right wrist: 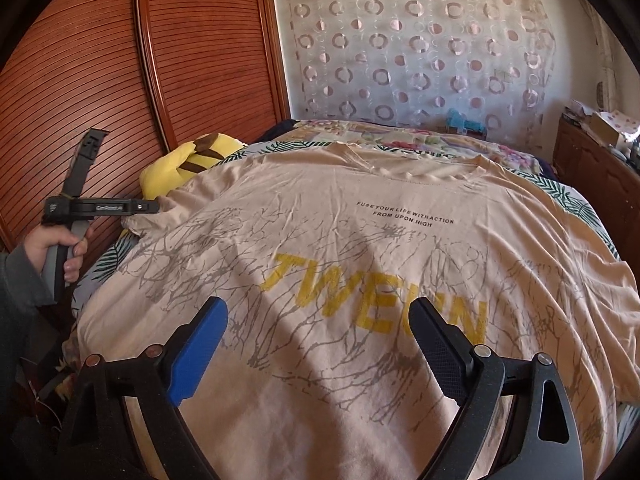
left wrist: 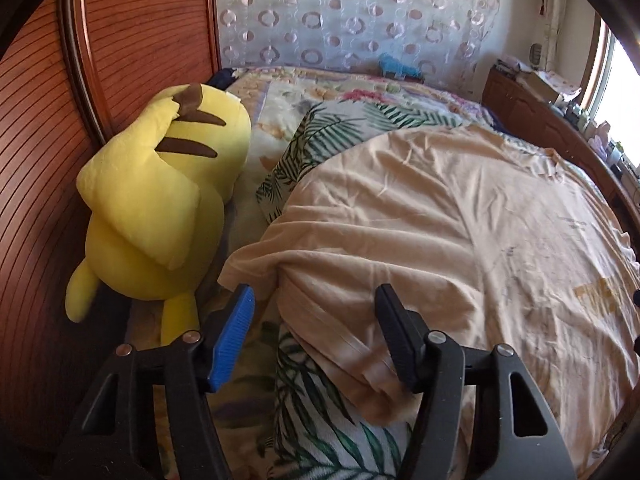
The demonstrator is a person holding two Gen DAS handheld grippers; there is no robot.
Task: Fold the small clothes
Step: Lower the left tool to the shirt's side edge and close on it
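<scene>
A beige T-shirt with grey branch print and yellow letters lies spread face up on the bed. In the left wrist view its left sleeve lies bunched between the open jaws of my left gripper, which hovers around it without closing. My right gripper is open and empty above the shirt's lower front. The left gripper also shows in the right wrist view at the sleeve, held by a hand.
A yellow plush toy lies at the bed's left edge against a wooden slatted wardrobe. A palm-leaf patterned blanket lies under the shirt. A wooden cabinet with clutter stands at the right. A patterned curtain hangs behind.
</scene>
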